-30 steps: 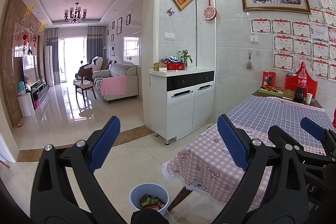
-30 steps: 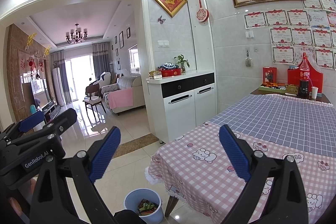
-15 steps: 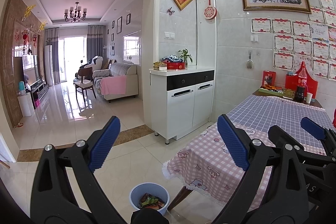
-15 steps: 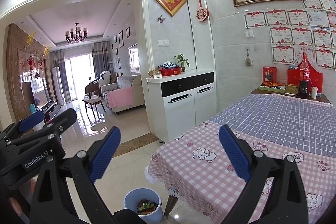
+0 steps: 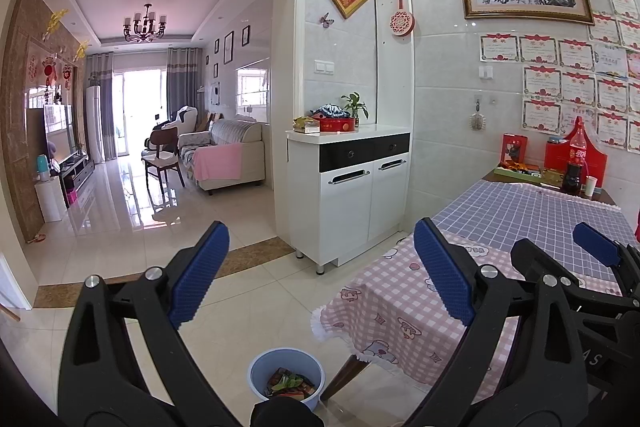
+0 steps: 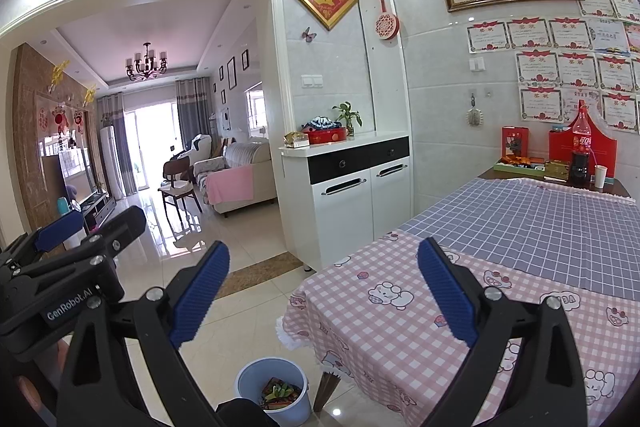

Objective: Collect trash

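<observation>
Wrappers [image 5: 289,383] fill the blue bin [image 5: 256,371] at your six o'clock, while your left gripper [image 5: 320,275] and right gripper [image 6: 322,277] gape wide, empty.

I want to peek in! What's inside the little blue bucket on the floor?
The blue bucket holds crumpled trash: colourful wrappers and something green. Whatever lies underneath that top layer is covered, so it can't be seen.
</observation>
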A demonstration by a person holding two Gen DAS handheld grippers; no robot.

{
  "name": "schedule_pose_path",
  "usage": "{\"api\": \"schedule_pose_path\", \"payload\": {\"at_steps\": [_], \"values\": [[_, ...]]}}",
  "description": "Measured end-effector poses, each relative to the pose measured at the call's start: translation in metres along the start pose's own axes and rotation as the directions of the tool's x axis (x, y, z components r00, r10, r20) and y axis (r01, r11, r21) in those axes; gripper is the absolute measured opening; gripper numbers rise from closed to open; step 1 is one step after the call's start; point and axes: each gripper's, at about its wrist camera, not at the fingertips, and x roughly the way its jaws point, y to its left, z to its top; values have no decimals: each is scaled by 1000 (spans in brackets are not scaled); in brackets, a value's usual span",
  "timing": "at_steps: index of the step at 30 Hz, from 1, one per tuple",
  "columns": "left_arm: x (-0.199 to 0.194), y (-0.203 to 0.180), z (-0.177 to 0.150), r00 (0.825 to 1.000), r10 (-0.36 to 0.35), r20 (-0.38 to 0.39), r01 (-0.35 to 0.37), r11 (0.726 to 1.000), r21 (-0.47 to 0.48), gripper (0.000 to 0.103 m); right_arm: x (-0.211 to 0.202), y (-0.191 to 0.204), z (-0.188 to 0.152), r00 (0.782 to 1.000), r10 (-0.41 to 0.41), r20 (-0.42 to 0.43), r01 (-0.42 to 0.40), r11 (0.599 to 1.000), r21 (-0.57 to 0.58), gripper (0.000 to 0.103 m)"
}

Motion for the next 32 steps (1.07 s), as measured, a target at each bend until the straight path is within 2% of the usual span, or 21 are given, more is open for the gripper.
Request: {"api": "schedule_pose_path", "payload": {"at_steps": [21,29,32], "values": [[9,3,-1,999,9,-35,-9,1000,2,92,19,-4,0,999,9,-34,-9,1000,5,94],[35,1,-14,993,17,-116,-15,1000,15,92,44,-11,-8,996,13,-85,-13,1000,11,94],[56,-1,-25,985,42,-170,-36,999,34,92,59,-25,-15,992,-7,-127,7,1000,4,94]]}}
